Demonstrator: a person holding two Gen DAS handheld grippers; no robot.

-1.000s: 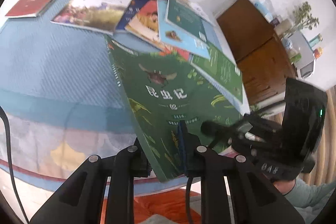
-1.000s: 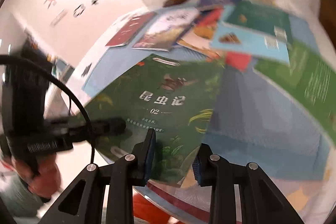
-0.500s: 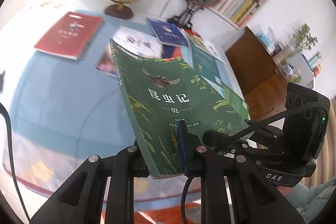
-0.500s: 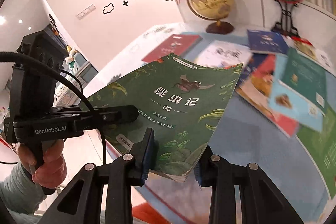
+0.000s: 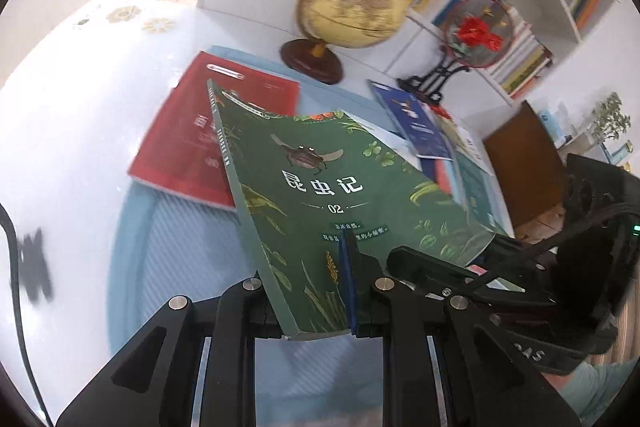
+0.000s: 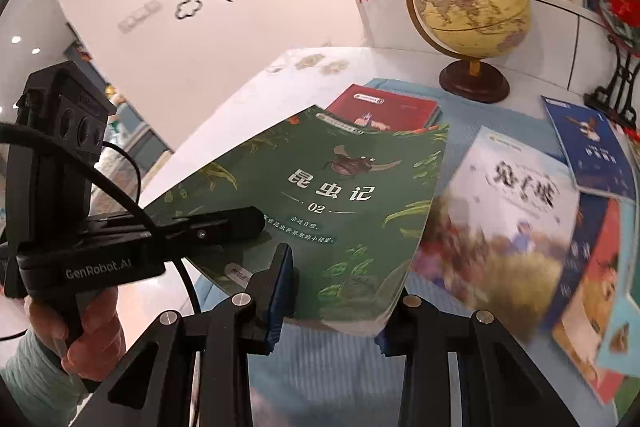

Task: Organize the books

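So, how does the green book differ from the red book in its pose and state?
The green book is lifted off the table and tilted, while the red book lies flat on the blue cloth. The left gripper and right gripper both clamp the green book's near edge; nothing touches the red book. The green book partly hides the red book. Both are closed, cover up.

Both grippers were matte black plastic, their finger arms built from angular, cut-out links pinned with round silver screws. The left gripper [image 5: 316, 291] carried a blue pad on one finger; the right gripper [image 6: 332, 303] showed the same blue padding. Seen from the right wrist, the left unit bore white "GenRobot.AI" lettering, a boxy camera block with round lenses, and a looping black cable. The hand [image 6: 86, 327] on its handle came from a pale green sleeve
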